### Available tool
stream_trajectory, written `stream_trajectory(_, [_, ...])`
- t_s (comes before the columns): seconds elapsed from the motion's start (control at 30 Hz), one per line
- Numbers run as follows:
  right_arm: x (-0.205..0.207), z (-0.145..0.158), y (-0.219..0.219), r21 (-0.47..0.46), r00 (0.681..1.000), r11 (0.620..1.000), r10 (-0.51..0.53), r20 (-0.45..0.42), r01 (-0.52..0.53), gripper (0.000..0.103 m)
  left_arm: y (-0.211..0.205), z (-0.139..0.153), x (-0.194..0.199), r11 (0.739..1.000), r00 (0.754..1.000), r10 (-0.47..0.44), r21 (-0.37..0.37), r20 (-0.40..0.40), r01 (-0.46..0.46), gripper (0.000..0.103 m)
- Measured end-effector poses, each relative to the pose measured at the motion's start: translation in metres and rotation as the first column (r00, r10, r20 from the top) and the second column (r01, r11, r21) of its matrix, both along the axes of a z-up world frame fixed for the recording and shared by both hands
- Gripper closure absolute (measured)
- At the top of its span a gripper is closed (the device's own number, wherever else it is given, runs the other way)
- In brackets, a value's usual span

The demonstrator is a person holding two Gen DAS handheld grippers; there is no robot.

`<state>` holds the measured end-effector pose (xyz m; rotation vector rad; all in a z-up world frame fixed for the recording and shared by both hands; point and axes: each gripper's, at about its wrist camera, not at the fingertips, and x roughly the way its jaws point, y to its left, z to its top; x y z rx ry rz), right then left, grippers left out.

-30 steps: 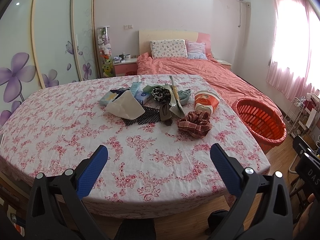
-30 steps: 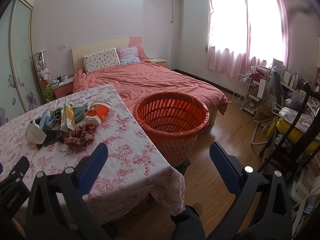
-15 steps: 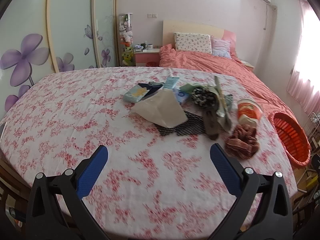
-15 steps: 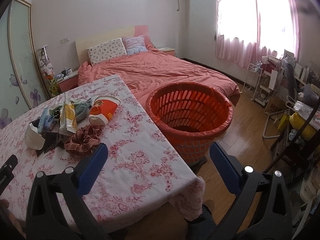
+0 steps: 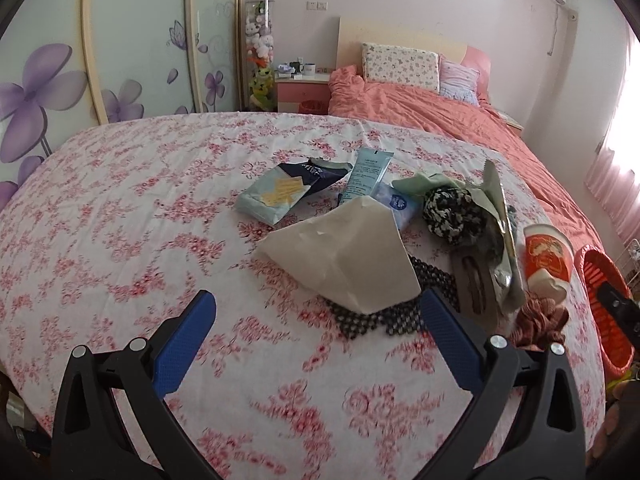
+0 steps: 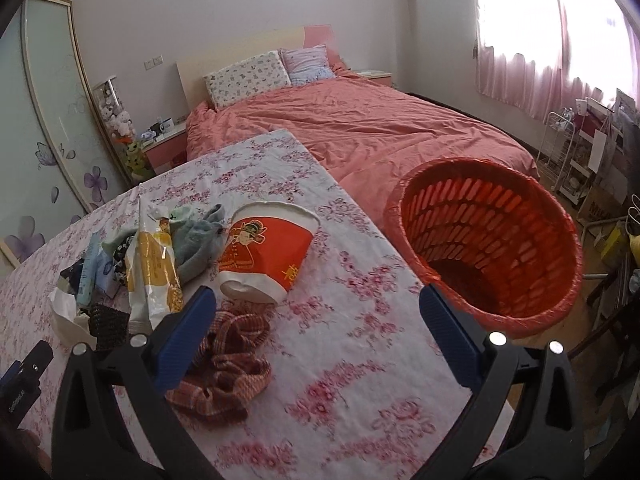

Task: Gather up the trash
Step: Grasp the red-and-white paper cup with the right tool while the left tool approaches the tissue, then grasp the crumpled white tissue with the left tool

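Blue-tipped left tongs and right tongs wide, empty, above littered tablecloth.

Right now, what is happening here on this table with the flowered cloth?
A person holds a gripper in each hand over a pile of trash. The left gripper is open, its fingers pointing at the white paper bag. The right gripper is also open, above the checked cloth and near the red paper cup lying on its side. Neither holds anything. The orange basket stands beside the table, with no trash visible inside.
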<state>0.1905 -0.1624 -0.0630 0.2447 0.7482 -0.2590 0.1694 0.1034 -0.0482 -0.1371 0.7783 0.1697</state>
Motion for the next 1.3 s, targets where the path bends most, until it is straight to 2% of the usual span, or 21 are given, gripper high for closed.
stream_trajectory(0.2, [0.051, -0.017, 0.010, 0.035, 0.998, 0.999, 0.022, -0.062, -0.019, 0.006, 0.000, -0.007, 0.022, 1.000, 1.000, 0.004, -0.013, -0.028, -0.004, 0.002])
stream_trajectory(0.37, [0.075, -0.033, 0.013, 0.054, 0.993, 0.998, 0.023, -0.115, -0.017, 0.006, -0.005, -0.013, 0.037, 1.000, 0.999, 0.007, -0.011, -0.052, -0.007, 0.002])
stream_trajectory(0.43, [0.081, -0.040, 0.016, 0.042, 0.990, 0.999, 0.027, -0.140, -0.021, 0.014, -0.008, -0.016, 0.040, 1.000, 0.998, 0.011, 0.003, -0.064, -0.011, 0.002])
stream_trajectory(0.53, [0.084, -0.047, 0.012, 0.033, 0.985, 0.999, 0.036, -0.167, -0.031, 0.029, -0.009, -0.019, 0.044, 1.000, 0.997, 0.014, 0.024, -0.079, -0.012, 0.002])
stream_trajectory(0.73, [0.073, -0.049, -0.002, 0.041, 0.990, 0.999, 0.014, -0.141, -0.008, 0.029, 0.009, -0.021, 0.036, 0.999, 0.997, 0.027, 0.030, -0.078, -0.024, 0.002])
stream_trajectory(1.0, [0.073, -0.049, -0.001, 0.014, 0.990, 1.000, 0.019, -0.141, -0.017, 0.029, 0.041, -0.030, 0.034, 0.997, 0.991, 0.067, -0.042, -0.113, -0.072, 0.003])
stream_trajectory(1.13, [0.074, -0.050, 0.001, -0.001, 0.990, 1.000, 0.015, -0.143, -0.015, 0.029, 0.049, -0.034, 0.038, 0.992, 0.992, 0.055, -0.108, -0.117, -0.068, 0.022])
stream_trajectory(1.3, [0.076, -0.049, 0.000, -0.003, 0.990, 1.000, 0.022, -0.142, -0.023, 0.030, 0.053, -0.036, 0.037, 0.991, 0.992, 0.042, -0.123, -0.117, -0.057, 0.051])
